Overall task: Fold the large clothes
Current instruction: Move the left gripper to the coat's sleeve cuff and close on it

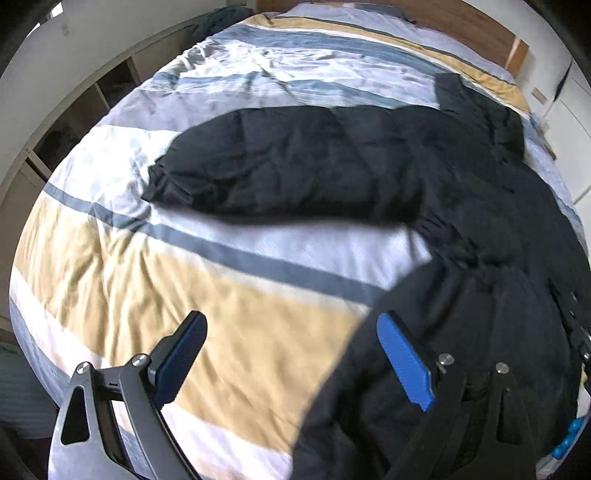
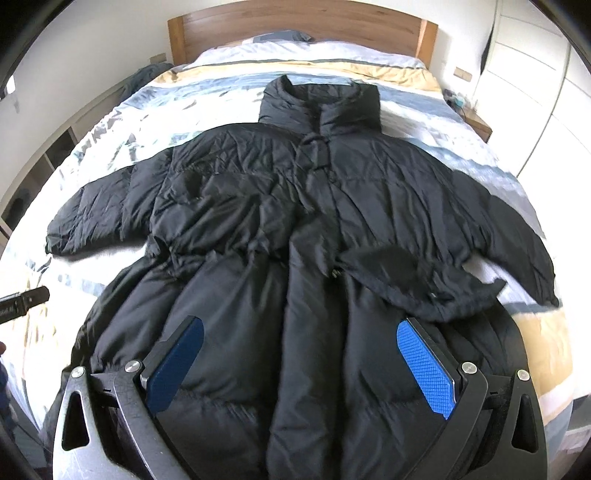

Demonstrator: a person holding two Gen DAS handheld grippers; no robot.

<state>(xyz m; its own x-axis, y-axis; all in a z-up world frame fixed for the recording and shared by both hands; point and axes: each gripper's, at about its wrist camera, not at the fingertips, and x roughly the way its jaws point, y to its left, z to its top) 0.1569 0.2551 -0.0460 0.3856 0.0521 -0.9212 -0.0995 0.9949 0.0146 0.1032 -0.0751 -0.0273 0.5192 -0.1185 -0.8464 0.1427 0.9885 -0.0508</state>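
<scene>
Left wrist view: a black puffer coat (image 1: 424,192) lies on a bed covered by a striped duvet (image 1: 184,277) in white, tan and grey-blue bands. One sleeve (image 1: 266,162) of the coat stretches out flat across the white bands. The left gripper (image 1: 291,354) hovers at the coat's lower side edge with its blue-padded fingers (image 1: 404,362) spread wide, one over bare tan stripe, the other above the dark fabric; the picture is blurred here, so whether that finger touches the coat is hard to say.

Right wrist view: the coat lies front up and spread out, collar (image 2: 321,99) pointing toward the wooden headboard (image 2: 295,26), both sleeves out to the sides. The right gripper (image 2: 299,365) hangs above the coat's hem, fingers wide apart, holding nothing. A small flap of fabric (image 2: 417,280) lies folded over just beyond the coat's waist.
</scene>
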